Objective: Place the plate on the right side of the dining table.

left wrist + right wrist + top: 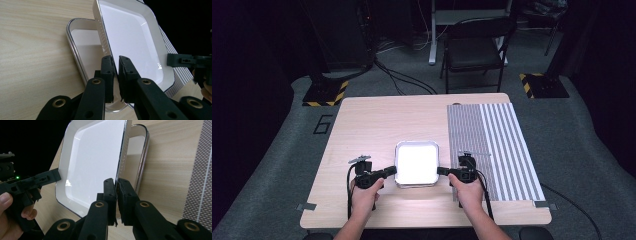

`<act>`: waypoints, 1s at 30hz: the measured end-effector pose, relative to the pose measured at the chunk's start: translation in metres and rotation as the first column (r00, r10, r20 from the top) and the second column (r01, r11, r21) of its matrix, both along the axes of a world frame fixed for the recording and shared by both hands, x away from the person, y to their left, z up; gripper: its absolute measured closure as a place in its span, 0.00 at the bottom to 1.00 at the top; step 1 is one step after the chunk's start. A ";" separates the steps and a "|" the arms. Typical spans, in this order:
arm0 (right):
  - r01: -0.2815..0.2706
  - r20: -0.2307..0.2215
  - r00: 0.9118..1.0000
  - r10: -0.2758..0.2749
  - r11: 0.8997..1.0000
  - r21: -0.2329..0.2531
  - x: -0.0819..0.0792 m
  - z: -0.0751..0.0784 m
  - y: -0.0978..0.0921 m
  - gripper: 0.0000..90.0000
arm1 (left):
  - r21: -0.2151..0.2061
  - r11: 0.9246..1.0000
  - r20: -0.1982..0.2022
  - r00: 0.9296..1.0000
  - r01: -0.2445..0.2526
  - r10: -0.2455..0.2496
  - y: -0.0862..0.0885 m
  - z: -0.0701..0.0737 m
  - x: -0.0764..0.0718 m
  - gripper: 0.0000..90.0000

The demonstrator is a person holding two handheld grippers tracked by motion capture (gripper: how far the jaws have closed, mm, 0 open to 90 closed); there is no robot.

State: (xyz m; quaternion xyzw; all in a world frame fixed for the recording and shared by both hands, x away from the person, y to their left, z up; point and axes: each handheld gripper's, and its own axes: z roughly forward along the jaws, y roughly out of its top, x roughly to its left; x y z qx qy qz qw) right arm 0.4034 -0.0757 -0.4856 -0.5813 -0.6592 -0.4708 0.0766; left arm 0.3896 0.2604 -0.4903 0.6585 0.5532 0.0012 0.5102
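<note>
Upper white tray pinched by opposite rims: left hand-held gripper clamped on one edge, right hand-held gripper clamped on the other, likely to keep it level. Raised between both, directly over a second tray resting on the bench.

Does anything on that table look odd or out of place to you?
Nothing looks spilled or broken. The upper white tray is raised above a second tray on the table, pinched at opposite rims by the left hand-held gripper and right hand-held gripper.
</note>
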 end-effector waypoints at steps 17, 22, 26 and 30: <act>-0.004 0.013 1.000 0.003 1.000 0.016 -0.003 0.007 -0.012 0.95 | 0.012 1.000 0.009 1.000 -0.003 0.003 -0.012 0.006 0.004 0.94; -0.005 0.015 1.000 0.004 1.000 0.012 -0.004 0.008 -0.014 0.95 | 0.023 1.000 0.003 1.000 -0.001 0.001 -0.015 0.007 0.006 0.95; 0.000 0.019 1.000 -0.001 1.000 0.013 -0.003 0.009 -0.018 0.95 | 0.023 1.000 0.007 1.000 0.003 -0.003 -0.020 0.010 0.007 0.95; 0.010 0.021 1.000 -0.010 1.000 0.007 -0.003 0.011 -0.023 0.95 | 0.028 0.999 0.012 1.000 0.018 -0.019 -0.025 0.013 0.009 0.95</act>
